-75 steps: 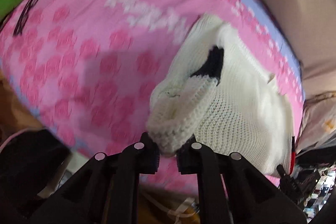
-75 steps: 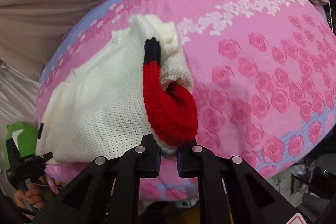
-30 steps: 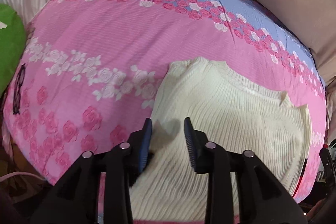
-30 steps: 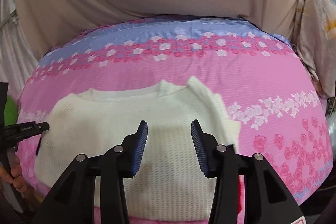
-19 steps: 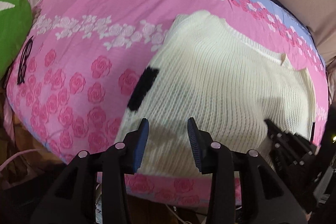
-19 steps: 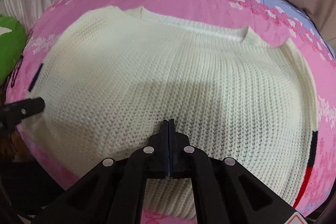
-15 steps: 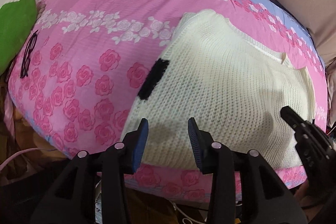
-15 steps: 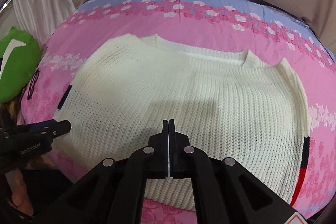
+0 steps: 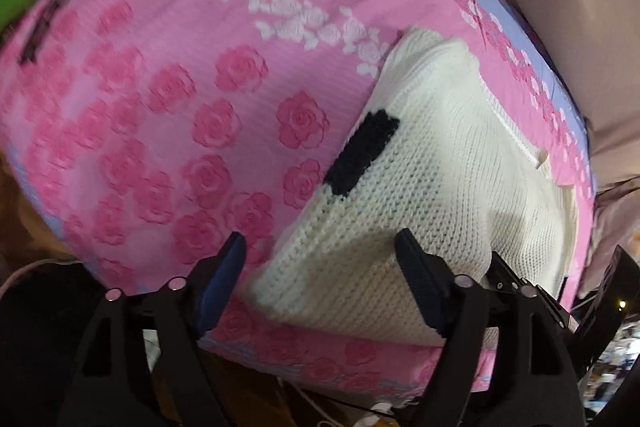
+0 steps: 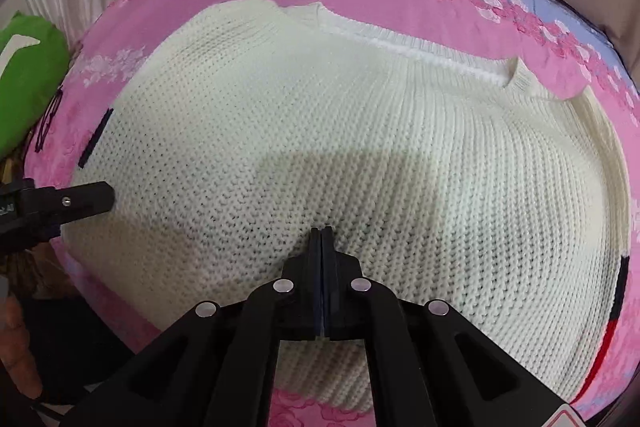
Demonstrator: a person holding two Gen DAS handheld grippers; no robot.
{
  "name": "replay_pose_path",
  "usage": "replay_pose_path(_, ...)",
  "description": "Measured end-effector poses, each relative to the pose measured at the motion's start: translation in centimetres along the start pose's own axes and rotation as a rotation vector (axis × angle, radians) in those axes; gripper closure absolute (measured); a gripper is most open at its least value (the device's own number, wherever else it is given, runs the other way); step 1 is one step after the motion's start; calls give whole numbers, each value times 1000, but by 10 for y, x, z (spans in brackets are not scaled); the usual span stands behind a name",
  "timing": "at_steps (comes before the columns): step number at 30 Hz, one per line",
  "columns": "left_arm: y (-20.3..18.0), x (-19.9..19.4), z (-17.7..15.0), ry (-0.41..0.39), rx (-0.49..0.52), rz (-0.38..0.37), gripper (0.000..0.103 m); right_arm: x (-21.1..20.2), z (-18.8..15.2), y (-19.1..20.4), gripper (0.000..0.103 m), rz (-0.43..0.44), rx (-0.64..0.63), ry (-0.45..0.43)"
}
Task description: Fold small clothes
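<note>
A: So, through the left wrist: left tongs (image 9: 320,279) are gaping around the cream knitted sweater's (image 9: 440,179) corner on the pink rose-patterned bed (image 9: 168,99).

B: Through the right wrist, right tongs (image 10: 321,233) are pressing together, gripping nothing, on the sweater's middle; sleeves look tucked, body folds remaining.

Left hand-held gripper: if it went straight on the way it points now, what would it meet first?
Most likely the near corner of the cream sweater, which lies between the open fingers of the left hand-held gripper. Depth is unclear; it looks very close already.
</note>
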State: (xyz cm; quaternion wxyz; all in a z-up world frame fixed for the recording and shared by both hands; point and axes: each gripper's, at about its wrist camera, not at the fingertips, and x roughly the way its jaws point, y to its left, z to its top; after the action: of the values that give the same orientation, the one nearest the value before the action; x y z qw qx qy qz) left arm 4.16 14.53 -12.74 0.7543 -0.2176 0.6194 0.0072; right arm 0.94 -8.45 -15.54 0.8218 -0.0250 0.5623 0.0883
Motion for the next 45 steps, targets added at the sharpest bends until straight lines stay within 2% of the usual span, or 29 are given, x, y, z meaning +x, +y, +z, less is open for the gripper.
replay_pose_path(2, 8, 18, 1, 34, -66, -45, 19, 0, 1, 0, 103, 3, -4, -2)
replay_pose_path(3, 8, 16, 1, 3, -86, -60, 18, -1, 1, -1, 103, 11, 2, -7)
replay_pose_path(4, 6, 14, 1, -21, -93, -69, 29, -2, 3, -4, 103, 23, 17, -12)
replay_pose_path(5, 2, 14, 2, -11, -81, -82, 52, -7, 2, -8, 103, 44, 43, -19)
replay_pose_path(7, -10, 8, 3, 7, -57, -100, 71, -19, -6, -18, 101, 67, 77, -38)
replay_pose_path(10, -45, -26, 1, -58, 43, -101, 79, -44, -19, -34, 99, 65, 115, -87)
replay_pose_path(13, -97, -62, -6, -122, 193, -159, 86, -73, -39, -60, 97, 58, 176, -133)
replay_pose_path(16, -164, -84, -25, -154, 354, -228, 87, -96, -62, -93, 95, 44, 257, -161)
replay_pose_path(19, -224, -75, -51, -147, 515, -259, 87, -114, -84, -127, 91, 23, 345, -186)
replay_pose_path(22, -271, -36, -86, -72, 681, -244, 87, -120, -106, -156, 79, 7, 418, -193)
replay_pose_path(25, -285, 13, -115, 45, 805, -150, 82, -119, -118, -180, 77, 19, 500, -175)
replay_pose_path(26, -280, 17, -119, 64, 797, -128, 80, -121, -120, -184, 73, 28, 521, -179)
replay_pose_path(27, -272, 11, -118, 51, 783, -136, 78, -126, -122, -189, 60, 51, 547, -195)
replay_pose_path(29, -254, -8, -113, -10, 765, -127, 40, -134, -121, -190, 44, 89, 561, -225)
replay_pose_path(31, -227, -30, -102, -80, 747, -95, 34, -138, -111, -183, 41, 137, 541, -242)
replay_pose_path(33, -203, -38, -91, -90, 718, -47, 30, -137, -96, -175, 35, 192, 523, -238)
replay_pose_path(37, -171, -24, -87, -32, 709, 57, 30, -125, -61, -152, 33, 276, 487, -200)
replay_pose_path(39, -162, -16, -92, 16, 712, 54, 30, -113, -42, -138, 31, 239, 445, -145)
replay_pose_path(41, -160, -16, -98, 22, 721, 38, 30, -99, -32, -129, 30, 177, 418, -92)
replay_pose_path(43, -160, -17, -101, 11, 745, 34, 29, -80, -27, -126, 30, 156, 413, -47)
replay_pose_path(44, -162, -18, -102, 6, 750, 32, 29, -69, -27, -126, 32, 152, 417, -14)
replay_pose_path(45, -161, -19, -102, 2, 754, 26, 29, -59, -27, -125, 60, 171, 420, 10)
